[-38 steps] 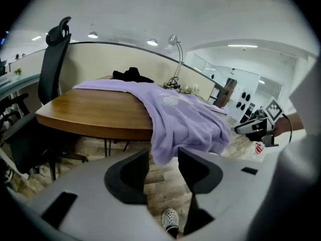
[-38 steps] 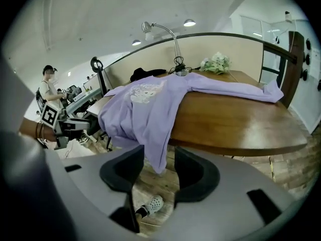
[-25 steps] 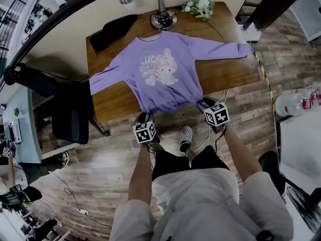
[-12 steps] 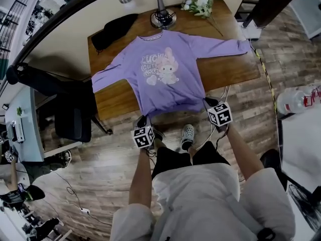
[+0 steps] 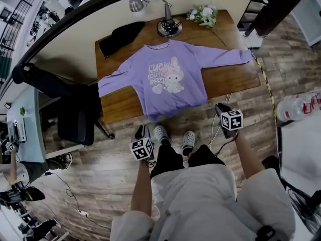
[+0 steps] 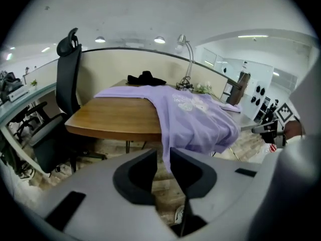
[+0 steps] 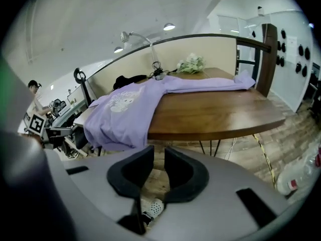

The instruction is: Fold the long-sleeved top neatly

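Looking down over the wooden table (image 5: 116, 104), I see the purple long-sleeved top (image 5: 170, 87) spread on it print side up, neck toward the far wall. One sleeve runs out to the table's right end. The other sleeve reaches the left edge. The hem hangs over the near edge, bunched a bit at the corners. A black office chair (image 5: 75, 122) is beside the table's left end. A black garment (image 5: 120, 33) is on the far left corner of the tabletop, apart from the top. A desk lamp (image 5: 168, 26) stands at the far edge just beyond the collar, and a bunch of white flowers (image 5: 203, 15) lies to its right.

Both claws sit off the table on my side, over the wood floor, neither touching the top. On the left gripper (image 6: 163, 157) the jaws have just been opening and now stand slightly apart, with nothing between the pads. The hanging hem shows beyond the gap. The right gripper (image 7: 159, 152) is the same: jaws just opened a little, narrow gap, empty, with only floor and a shoe behind it. White clogs (image 5: 161, 133) on the person's feet are between the two grippers, below the hem.
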Demonstrator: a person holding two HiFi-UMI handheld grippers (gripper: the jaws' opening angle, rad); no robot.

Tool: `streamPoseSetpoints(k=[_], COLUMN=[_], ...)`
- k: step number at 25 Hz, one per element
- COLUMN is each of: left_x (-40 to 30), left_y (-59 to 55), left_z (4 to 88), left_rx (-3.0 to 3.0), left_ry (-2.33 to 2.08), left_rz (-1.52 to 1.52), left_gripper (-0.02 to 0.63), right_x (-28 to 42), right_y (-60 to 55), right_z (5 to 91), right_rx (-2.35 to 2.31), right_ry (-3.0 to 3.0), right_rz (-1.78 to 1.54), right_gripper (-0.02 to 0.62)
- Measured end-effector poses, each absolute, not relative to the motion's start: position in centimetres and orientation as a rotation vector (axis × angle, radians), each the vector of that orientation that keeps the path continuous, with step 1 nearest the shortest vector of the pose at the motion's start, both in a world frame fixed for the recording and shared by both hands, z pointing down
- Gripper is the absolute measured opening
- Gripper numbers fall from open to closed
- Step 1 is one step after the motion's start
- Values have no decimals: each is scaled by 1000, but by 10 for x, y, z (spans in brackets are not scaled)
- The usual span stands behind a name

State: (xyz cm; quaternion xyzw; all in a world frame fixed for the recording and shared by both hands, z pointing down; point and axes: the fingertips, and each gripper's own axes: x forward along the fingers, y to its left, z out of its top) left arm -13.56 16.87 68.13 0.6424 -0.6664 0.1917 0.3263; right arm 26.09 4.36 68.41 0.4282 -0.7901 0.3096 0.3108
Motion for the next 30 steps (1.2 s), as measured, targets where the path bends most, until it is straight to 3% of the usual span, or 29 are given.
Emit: streamPoseSetpoints(k=[8, 13, 20, 24, 30], left_x=[-131, -70, 19, 62, 108], left_y=[94, 20, -49, -80, -111], left_z=[617, 582, 566, 568, 584], left_rx=[1920, 2111, 2193, 2174, 2077], left_ry=[-1711, -1598, -1510, -1520, -1555], left_rz=[468, 426, 425, 437, 462], left_gripper=[83, 83, 83, 83, 83], right_x=[349, 390, 441, 465, 482], right_y=[-24, -57, -106, -143, -201], right_z=[645, 615, 611, 621, 640], right_rx=[1595, 1844, 1852, 1830, 1769], right_ry=[-2018, -1992, -2006, -2014, -2066], right_rz=[976, 1057, 1014, 1083, 1248], right_gripper=[80, 81, 86, 127, 239])
